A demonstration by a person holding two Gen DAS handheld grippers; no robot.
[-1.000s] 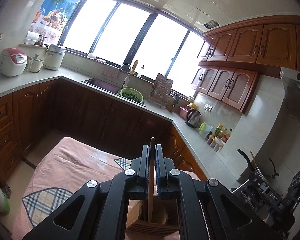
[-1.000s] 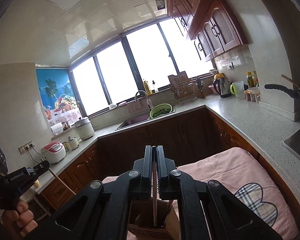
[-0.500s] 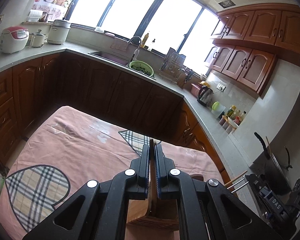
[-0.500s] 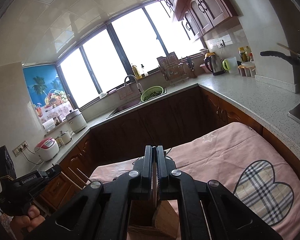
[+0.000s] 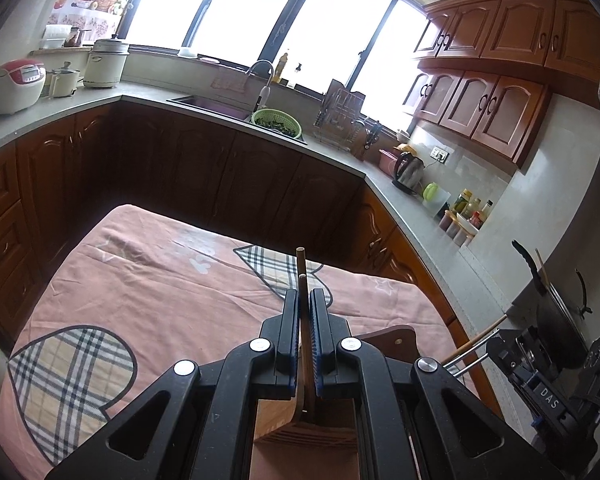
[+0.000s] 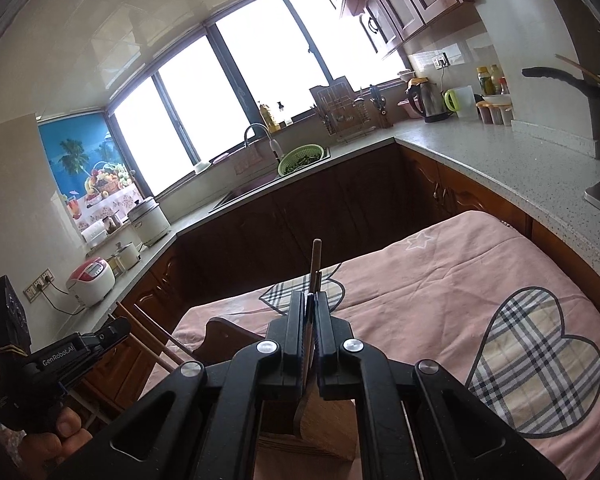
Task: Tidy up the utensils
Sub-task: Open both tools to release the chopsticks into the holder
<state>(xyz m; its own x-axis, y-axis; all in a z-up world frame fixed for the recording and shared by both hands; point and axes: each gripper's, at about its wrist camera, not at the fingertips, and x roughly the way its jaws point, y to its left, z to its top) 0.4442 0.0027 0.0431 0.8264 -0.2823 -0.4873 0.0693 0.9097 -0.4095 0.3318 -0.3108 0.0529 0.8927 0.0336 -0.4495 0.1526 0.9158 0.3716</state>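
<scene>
Both lowered since a second ago: left gripper [image 5: 304, 300] and right gripper [image 6: 310, 302] each clamped on thin brown wooden chopsticks [image 5: 302, 280], tips entering slatted wooden holder [image 5: 306, 432]. Insertion apparently near done.

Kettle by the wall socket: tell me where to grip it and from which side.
Take the kettle by its black loop handle, coming from the dish rack side: the handle juts out that way, and the rounded steel body looks too wide.
</scene>
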